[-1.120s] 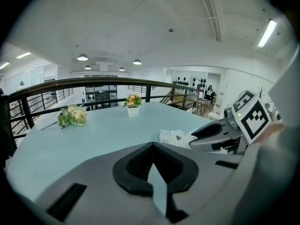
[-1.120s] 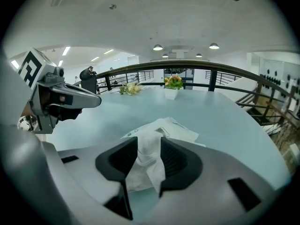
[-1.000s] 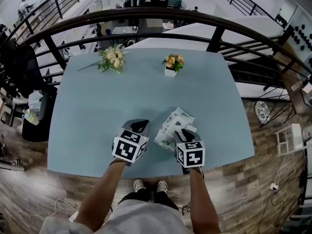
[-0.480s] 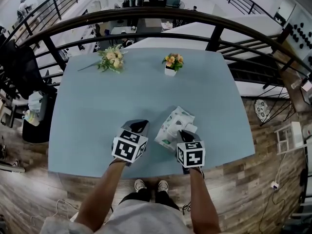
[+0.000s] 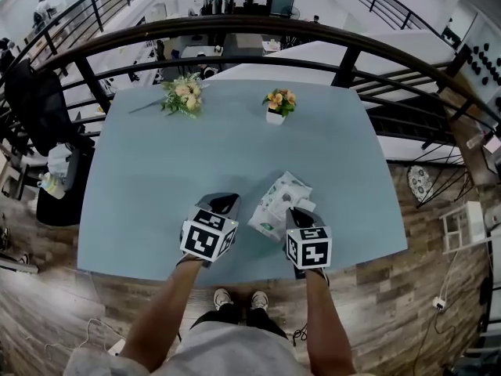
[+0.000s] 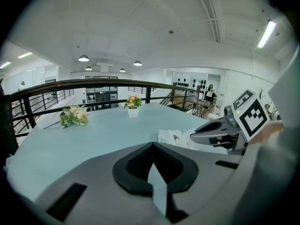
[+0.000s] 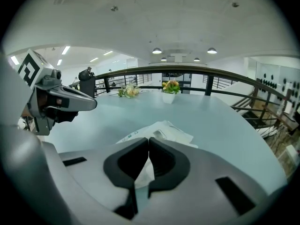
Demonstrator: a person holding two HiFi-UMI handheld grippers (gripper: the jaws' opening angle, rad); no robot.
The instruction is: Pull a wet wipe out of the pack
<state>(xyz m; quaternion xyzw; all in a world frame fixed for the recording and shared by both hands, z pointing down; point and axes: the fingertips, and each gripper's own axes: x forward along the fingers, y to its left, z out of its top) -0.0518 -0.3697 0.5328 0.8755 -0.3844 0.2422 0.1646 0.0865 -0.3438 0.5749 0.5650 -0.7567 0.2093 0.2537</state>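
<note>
The wet wipe pack (image 5: 275, 198), white with green print, lies flat near the front of the pale blue table (image 5: 156, 171). My right gripper (image 5: 296, 210) sits over the pack's near end. In the right gripper view its jaws meet at the tips (image 7: 149, 140), and a white fold of wet wipe (image 7: 143, 172) is pinched between them, with the pack (image 7: 161, 131) just beyond. My left gripper (image 5: 227, 202) hovers to the left of the pack, apart from it. Its jaws are shut (image 6: 152, 145) on nothing; the pack (image 6: 171, 136) lies to its right.
A loose bunch of flowers (image 5: 184, 95) lies at the far left of the table and a small white flower pot (image 5: 275, 104) stands at the far middle. A dark railing (image 5: 235, 30) curves behind the table. The table's front edge (image 5: 250, 269) is just below the grippers.
The right gripper's jaws look narrower over the pack than a second ago. Both hands have stayed where they were, and the pack has not moved.
</note>
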